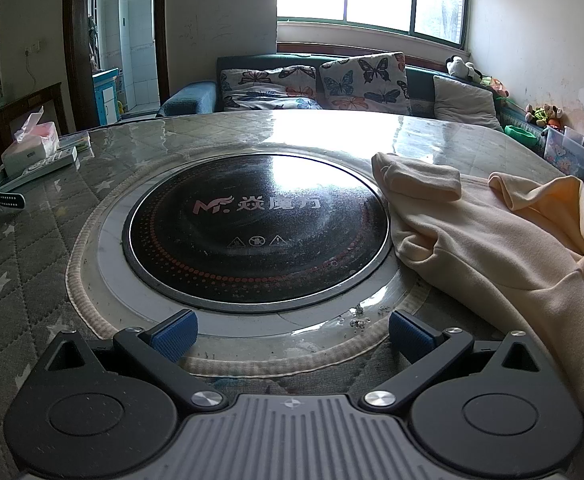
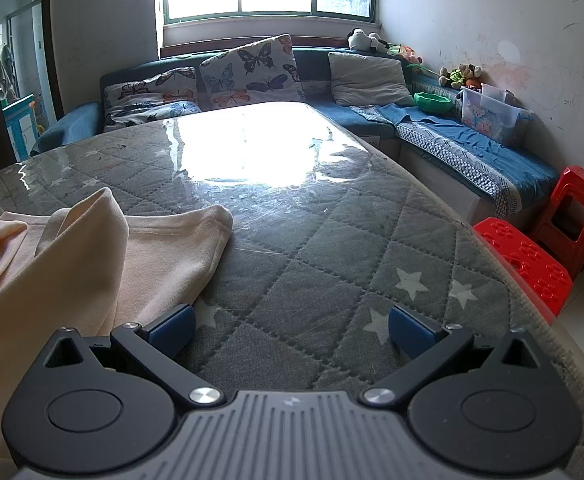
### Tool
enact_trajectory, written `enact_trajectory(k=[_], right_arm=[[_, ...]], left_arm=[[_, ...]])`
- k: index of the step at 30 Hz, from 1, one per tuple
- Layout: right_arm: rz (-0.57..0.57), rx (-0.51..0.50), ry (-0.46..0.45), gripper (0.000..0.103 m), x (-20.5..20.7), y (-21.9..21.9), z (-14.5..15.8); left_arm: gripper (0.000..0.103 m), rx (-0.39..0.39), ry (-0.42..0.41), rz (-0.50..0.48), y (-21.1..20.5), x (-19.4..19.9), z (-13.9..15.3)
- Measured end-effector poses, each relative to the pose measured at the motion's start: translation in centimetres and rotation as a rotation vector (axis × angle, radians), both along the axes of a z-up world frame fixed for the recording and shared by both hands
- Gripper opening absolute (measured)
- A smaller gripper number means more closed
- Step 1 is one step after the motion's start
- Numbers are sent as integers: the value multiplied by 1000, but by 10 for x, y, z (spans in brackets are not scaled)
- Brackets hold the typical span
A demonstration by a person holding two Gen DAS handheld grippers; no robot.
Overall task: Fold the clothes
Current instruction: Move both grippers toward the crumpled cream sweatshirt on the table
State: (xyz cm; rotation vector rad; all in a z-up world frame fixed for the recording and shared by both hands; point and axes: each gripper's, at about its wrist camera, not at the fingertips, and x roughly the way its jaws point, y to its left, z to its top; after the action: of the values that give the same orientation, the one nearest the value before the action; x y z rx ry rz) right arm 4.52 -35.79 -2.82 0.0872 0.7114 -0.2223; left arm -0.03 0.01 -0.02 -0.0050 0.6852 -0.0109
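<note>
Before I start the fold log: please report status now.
Left gripper open, empty. Right gripper open, empty. Cream sweatshirt crumpled on table, partly over induction cooktop rim. Nothing else in the way.

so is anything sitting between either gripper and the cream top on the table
Nothing visible is. The left gripper is open over the rim of the round hob, with the cream top off to its right and only bare table cover between. The right gripper is open too, its left pad already at the garment's edge.
</note>
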Motion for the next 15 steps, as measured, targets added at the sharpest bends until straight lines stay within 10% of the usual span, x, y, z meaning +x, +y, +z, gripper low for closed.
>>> enact_trajectory(k=[15], right_arm=[[21, -5, -31, 103, -34, 10, 5]], left_arm=[[103, 10, 9, 15, -4, 1, 3]])
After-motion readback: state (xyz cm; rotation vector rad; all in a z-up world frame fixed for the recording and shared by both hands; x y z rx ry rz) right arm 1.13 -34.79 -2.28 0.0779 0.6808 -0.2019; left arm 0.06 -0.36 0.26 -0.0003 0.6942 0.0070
